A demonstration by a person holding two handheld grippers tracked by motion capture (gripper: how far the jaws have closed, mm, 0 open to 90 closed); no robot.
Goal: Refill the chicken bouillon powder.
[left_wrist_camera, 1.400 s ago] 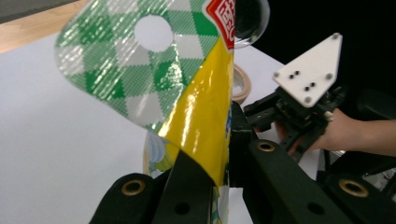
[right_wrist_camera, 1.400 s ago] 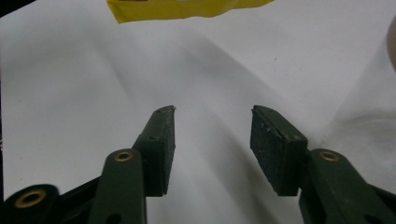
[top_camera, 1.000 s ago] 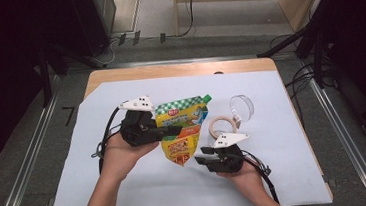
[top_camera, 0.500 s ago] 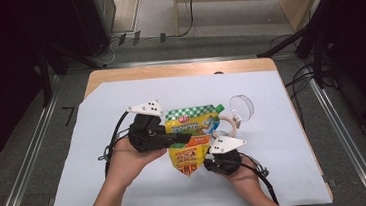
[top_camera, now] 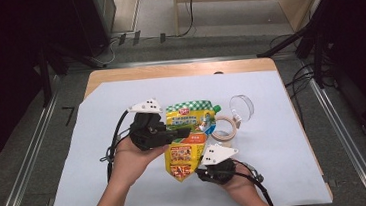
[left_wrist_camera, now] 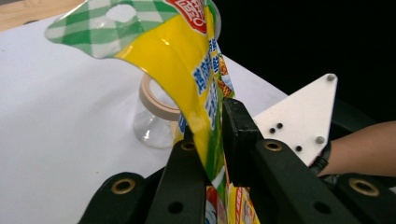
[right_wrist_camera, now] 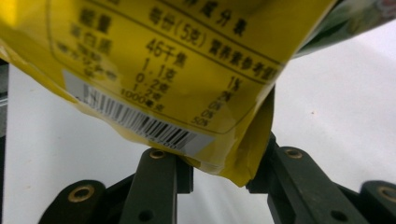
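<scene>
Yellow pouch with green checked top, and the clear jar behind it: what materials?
Yellow pouch with green checked top: likely glossy plastic film; it curls, creases and shines. Clear jar: transparent plastic or glass, cannot tell which; the white sheet shows through it.

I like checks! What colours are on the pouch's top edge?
Green and white checks on the pouch's top edge, clearest in the left gripper view.
</scene>
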